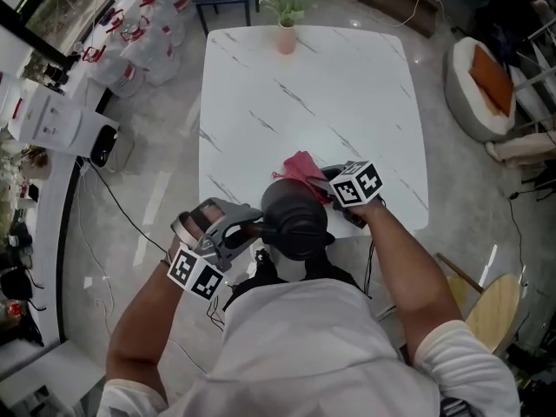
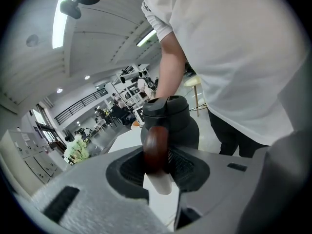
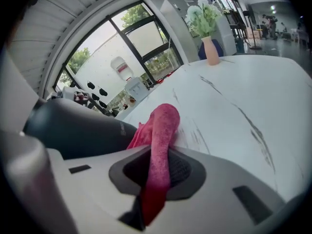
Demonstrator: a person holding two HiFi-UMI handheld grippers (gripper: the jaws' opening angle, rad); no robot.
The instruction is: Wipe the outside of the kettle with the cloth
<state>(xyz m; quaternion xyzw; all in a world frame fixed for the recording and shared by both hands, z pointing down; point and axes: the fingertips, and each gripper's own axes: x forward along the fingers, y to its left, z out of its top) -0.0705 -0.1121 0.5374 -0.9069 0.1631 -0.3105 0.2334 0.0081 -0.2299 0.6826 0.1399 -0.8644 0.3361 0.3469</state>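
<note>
Kettle held by its handle, cloth brought to its side

Head view: the dark kettle [image 1: 295, 220] stands at the near edge of the white marble table [image 1: 347, 85], about midway along it; the left gripper [image 1: 249, 229] reaches it from the left, the right gripper [image 1: 337, 196] from the right, and the pink cloth [image 1: 300, 167] lies bunched at the kettle's far side (a vase of flowers [image 1: 287, 35] stands at the far edge). Left gripper view: the jaws are clamped on the kettle's brown handle [image 2: 156, 147], with the kettle's body upright just beyond. Right gripper view: the jaws pinch a fold of the cloth, whose free end sits close against the kettle's dark wall on the left.
</note>
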